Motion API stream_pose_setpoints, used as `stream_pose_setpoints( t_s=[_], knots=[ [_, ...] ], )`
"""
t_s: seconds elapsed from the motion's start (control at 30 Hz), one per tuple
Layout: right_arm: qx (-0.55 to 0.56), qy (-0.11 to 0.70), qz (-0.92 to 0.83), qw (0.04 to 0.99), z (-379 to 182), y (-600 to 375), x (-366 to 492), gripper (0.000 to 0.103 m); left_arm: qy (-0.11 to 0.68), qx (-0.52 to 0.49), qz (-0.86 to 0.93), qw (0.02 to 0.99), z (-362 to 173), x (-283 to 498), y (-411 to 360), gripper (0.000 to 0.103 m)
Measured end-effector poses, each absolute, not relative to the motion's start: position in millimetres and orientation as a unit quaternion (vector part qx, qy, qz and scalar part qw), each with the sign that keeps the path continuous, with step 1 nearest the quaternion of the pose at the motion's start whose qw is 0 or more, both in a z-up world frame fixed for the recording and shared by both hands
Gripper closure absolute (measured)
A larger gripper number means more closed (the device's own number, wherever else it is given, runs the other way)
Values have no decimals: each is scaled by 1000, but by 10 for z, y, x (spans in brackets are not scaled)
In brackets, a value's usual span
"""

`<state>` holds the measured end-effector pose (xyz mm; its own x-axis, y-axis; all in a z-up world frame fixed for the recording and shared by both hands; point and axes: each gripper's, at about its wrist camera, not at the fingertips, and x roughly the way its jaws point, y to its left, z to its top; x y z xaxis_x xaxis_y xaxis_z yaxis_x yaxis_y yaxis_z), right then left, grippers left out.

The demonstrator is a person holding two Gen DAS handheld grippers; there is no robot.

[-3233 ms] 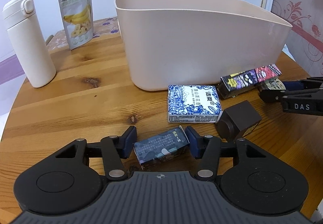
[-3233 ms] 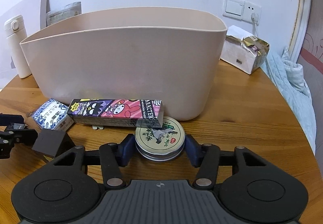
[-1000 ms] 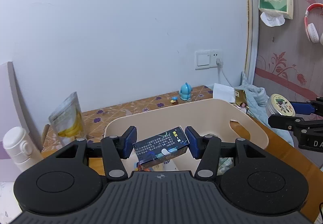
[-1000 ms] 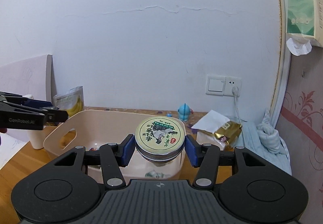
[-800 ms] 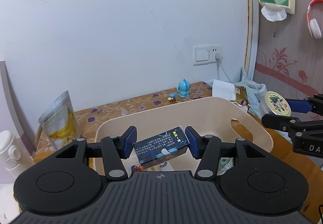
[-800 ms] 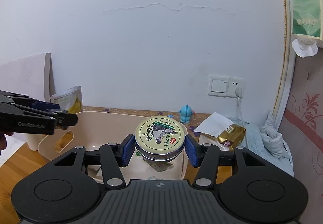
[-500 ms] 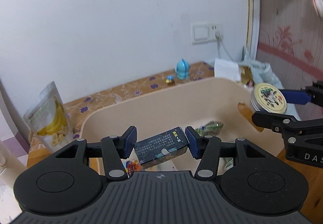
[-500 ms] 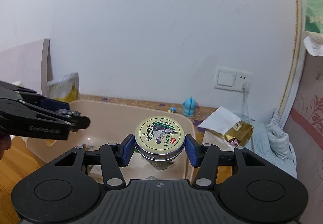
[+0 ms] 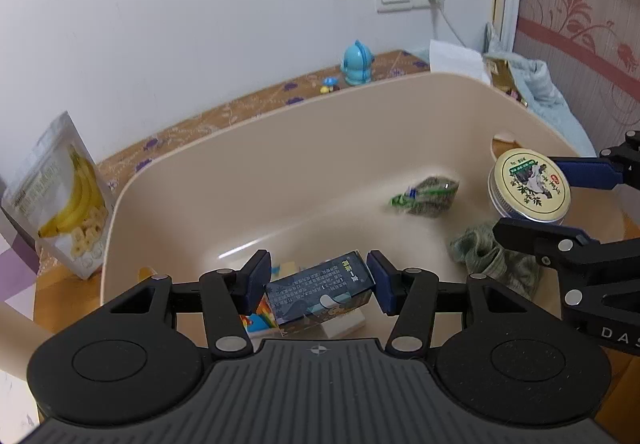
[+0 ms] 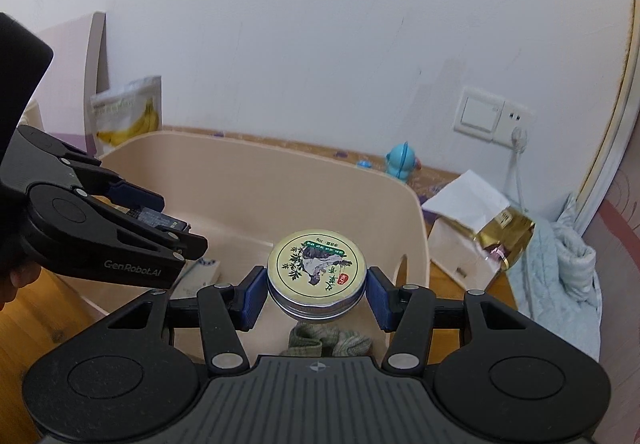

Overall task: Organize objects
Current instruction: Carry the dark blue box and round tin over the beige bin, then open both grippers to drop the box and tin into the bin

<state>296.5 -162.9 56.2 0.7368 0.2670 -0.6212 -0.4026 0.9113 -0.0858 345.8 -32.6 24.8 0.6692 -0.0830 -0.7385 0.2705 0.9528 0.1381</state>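
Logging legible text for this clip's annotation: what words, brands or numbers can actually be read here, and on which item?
"GenRobot.AI": side of the black left gripper, seen from the right wrist.
"DAS", cut off at the frame edge: black right gripper.
Round cream-lidded metal tin: green and red labels, too small to read.
Dark blue printed carton: Chinese print, too blurred.
Banana-picture snack pouch: lettering illegible.

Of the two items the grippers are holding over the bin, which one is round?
The tin in the right gripper, a flat metal disc with a cream lid; the left gripper holds a rectangular dark box.
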Motion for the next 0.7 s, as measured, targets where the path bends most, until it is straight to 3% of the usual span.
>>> stream_pose_setpoints(
  t_s=[0.47, 0.53, 0.7],
  knots=[
    [-97, 353, 183, 913, 485, -1662, 3061, 51, 422, 121, -81, 895, 125, 3513, -318, 47],
    [-94, 352, 183, 913, 489, -1667, 3048, 47, 418, 114, -79, 898, 160, 3502, -306, 33],
    [-92, 336, 181, 920, 568, -1707, 2971, 34, 399, 101, -67, 909, 289, 3442, -267, 22]
  ],
)
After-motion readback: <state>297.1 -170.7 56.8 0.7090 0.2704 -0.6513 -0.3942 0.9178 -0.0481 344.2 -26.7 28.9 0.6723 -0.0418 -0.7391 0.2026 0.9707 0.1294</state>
